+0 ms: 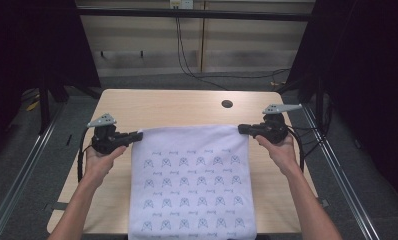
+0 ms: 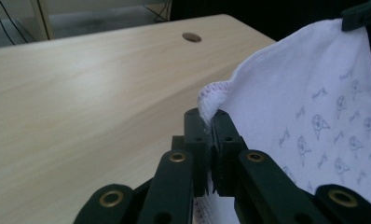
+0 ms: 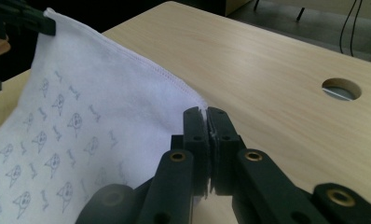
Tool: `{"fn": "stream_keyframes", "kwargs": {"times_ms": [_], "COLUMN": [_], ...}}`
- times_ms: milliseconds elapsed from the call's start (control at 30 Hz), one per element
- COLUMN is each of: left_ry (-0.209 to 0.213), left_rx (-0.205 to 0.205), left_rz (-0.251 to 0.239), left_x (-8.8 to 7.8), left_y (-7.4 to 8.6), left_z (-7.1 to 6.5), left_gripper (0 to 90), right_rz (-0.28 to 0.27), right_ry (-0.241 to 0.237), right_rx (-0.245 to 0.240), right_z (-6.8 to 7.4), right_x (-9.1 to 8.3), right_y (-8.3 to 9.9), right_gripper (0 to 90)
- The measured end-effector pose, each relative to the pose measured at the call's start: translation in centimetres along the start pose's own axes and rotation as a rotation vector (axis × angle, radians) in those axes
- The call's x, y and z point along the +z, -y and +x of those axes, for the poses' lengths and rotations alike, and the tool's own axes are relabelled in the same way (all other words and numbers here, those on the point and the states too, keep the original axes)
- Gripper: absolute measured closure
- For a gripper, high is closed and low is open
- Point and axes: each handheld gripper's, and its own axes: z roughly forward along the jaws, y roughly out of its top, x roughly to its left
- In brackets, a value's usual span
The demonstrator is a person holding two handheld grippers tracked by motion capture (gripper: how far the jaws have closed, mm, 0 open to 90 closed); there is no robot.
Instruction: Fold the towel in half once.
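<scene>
A white cloth (image 1: 189,180) printed with small grey figures hangs stretched between my two grippers above the wooden table (image 1: 177,107). My left gripper (image 1: 138,135) is shut on the cloth's far left corner. In the left gripper view that corner (image 2: 210,100) bunches between the closed jaws of the left gripper (image 2: 209,116). My right gripper (image 1: 241,129) is shut on the far right corner. The right gripper view shows the cloth's hem (image 3: 141,63) running into the closed jaws of the right gripper (image 3: 207,114). The cloth's near end drapes past the table's front edge.
A round cable hole (image 1: 227,104) sits in the table near its far right. Black cables (image 1: 207,75) trail over the floor behind the table. Metal floor rails (image 1: 22,170) run along both sides, and dark curtains flank the space.
</scene>
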Motion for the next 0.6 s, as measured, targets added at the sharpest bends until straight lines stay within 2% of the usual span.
{"fn": "stream_keyframes", "kwargs": {"times_ms": [67, 133, 233, 300, 533, 600], "left_ry": [-0.003, -0.009, -0.036, -0.049, -0.058, -0.049], "left_rx": [0.026, 0.020, 0.024, 0.033, 0.039, 0.031], "left_rz": [-0.020, -0.020, 0.001, -0.006, -0.037, -0.062], "left_x": [-0.3, -0.2, 0.2, 0.3, 0.0, -0.3], "left_y": [-1.0, -1.4, -2.3, -3.1, -5.6, -6.4], "left_z": [0.0, 0.3, 0.9, 1.0, 1.0, 1.1], "left_gripper": [87.0, 87.0, 87.0, 87.0, 87.0, 87.0], "right_rz": [-0.010, -0.028, -0.028, -0.035, -0.066, -0.079], "right_ry": [0.008, 0.011, 0.022, 0.031, 0.038, 0.030], "right_rx": [0.001, 0.010, 0.011, 0.012, 0.013, 0.017], "right_z": [-0.2, -0.4, -0.9, -1.2, -2.0, -2.3], "right_x": [0.0, 0.0, 0.2, 0.1, -0.3, -0.6], "right_y": [-0.9, -1.6, -2.5, -3.4, -5.6, -6.1], "right_gripper": [87.7, 87.7, 87.7, 87.7, 87.7, 87.7]}}
